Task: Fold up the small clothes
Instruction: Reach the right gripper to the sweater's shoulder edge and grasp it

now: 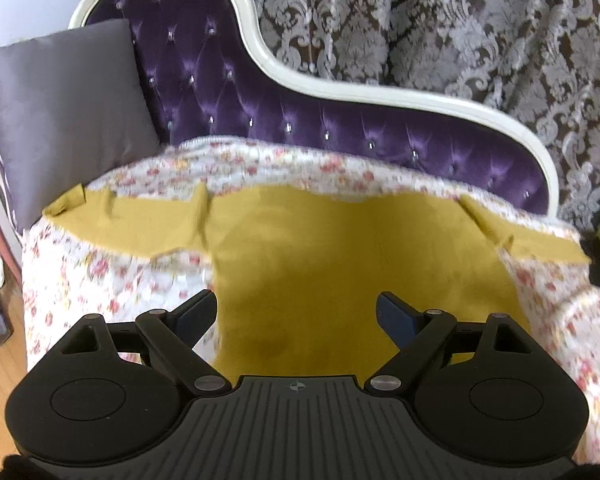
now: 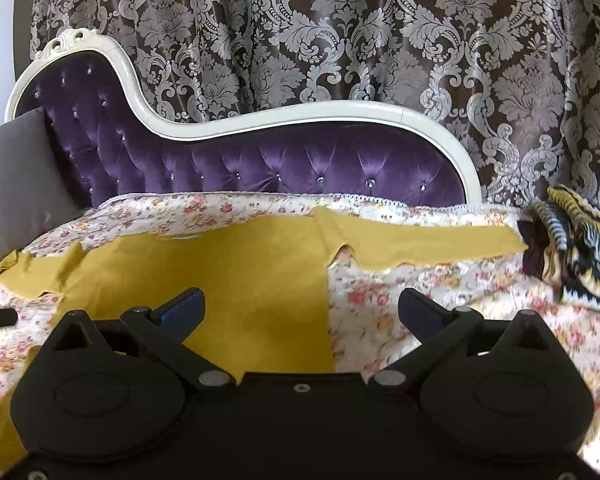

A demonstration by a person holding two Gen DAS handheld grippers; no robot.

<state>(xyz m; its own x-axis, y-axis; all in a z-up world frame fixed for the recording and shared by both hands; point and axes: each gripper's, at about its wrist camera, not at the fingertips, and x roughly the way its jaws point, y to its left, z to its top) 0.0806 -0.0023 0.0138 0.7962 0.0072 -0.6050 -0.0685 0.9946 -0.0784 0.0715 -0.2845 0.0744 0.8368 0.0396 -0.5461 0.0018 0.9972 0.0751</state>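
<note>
A mustard-yellow long-sleeved top (image 1: 340, 264) lies spread flat on a floral sheet (image 1: 112, 276), sleeves stretched out left and right. My left gripper (image 1: 296, 312) is open and empty, hovering over the lower body of the top near its left edge. In the right wrist view the same top (image 2: 228, 280) lies flat, its right sleeve (image 2: 428, 244) reaching right. My right gripper (image 2: 300, 312) is open and empty, over the top's right side edge, one finger above the fabric and one above the floral sheet (image 2: 440, 300).
The sheet covers a purple tufted chaise with a white frame (image 2: 260, 124). A grey cushion (image 1: 64, 112) leans at the left end. A striped knitted garment (image 2: 580, 252) lies at the right end. Patterned curtains (image 2: 340, 40) hang behind. Wooden floor (image 1: 0, 368) shows at left.
</note>
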